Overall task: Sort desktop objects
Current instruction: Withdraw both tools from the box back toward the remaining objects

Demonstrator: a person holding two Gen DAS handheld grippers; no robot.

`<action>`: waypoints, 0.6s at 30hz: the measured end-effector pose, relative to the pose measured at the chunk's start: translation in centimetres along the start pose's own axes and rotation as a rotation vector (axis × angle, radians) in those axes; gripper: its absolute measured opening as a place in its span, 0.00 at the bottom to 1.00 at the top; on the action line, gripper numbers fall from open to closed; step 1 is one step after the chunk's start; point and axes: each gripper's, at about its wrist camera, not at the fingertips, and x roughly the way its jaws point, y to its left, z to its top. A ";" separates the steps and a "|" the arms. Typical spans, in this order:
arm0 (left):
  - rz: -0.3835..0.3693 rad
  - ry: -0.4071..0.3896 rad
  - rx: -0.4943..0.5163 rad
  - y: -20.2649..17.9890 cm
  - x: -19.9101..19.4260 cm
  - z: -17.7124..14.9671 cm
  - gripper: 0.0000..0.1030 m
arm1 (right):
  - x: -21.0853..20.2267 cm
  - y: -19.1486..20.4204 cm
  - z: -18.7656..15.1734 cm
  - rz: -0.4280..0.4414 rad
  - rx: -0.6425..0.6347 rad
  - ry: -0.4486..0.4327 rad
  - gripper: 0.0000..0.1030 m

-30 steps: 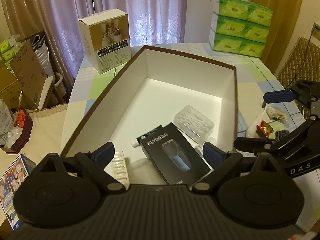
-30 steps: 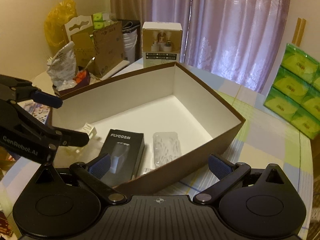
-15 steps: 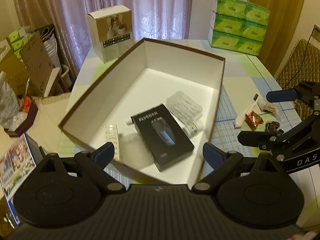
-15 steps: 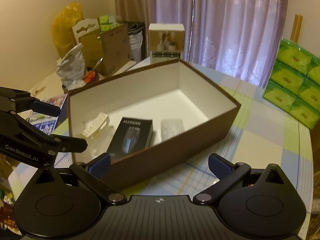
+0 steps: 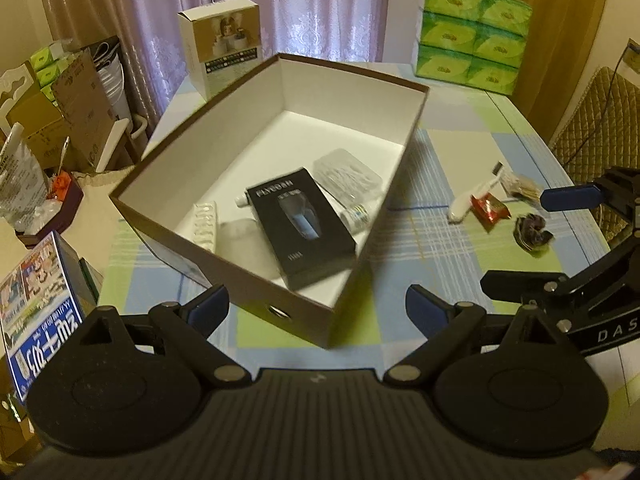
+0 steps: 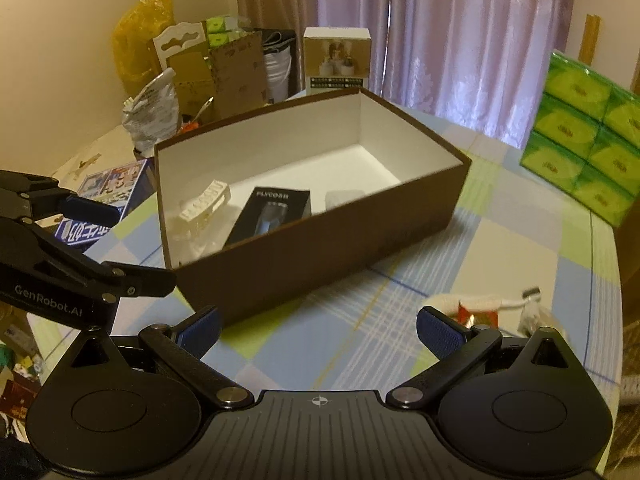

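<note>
while both hover above the table, left tool [image 5: 316,312] released and empty, right tool [image 6: 318,326] released beside the brown box [image 6: 320,240]

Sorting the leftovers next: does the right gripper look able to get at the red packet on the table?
Probably yes: the right gripper is open, and the red packet lies uncovered on the table just ahead.

open-topped box [image 5: 224,256] ahead, bare tablecloth [image 6: 360,340] beside it
</note>
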 end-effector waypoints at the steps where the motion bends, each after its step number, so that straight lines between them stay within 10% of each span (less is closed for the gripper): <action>1: 0.001 0.004 0.000 -0.4 0.0 -0.2 0.91 | -0.2 -0.2 -0.3 0.002 0.006 0.003 0.98; 18: 0.010 0.072 -0.018 -5.5 0.0 -2.7 0.91 | -2.9 -3.3 -4.1 0.031 0.087 0.076 0.98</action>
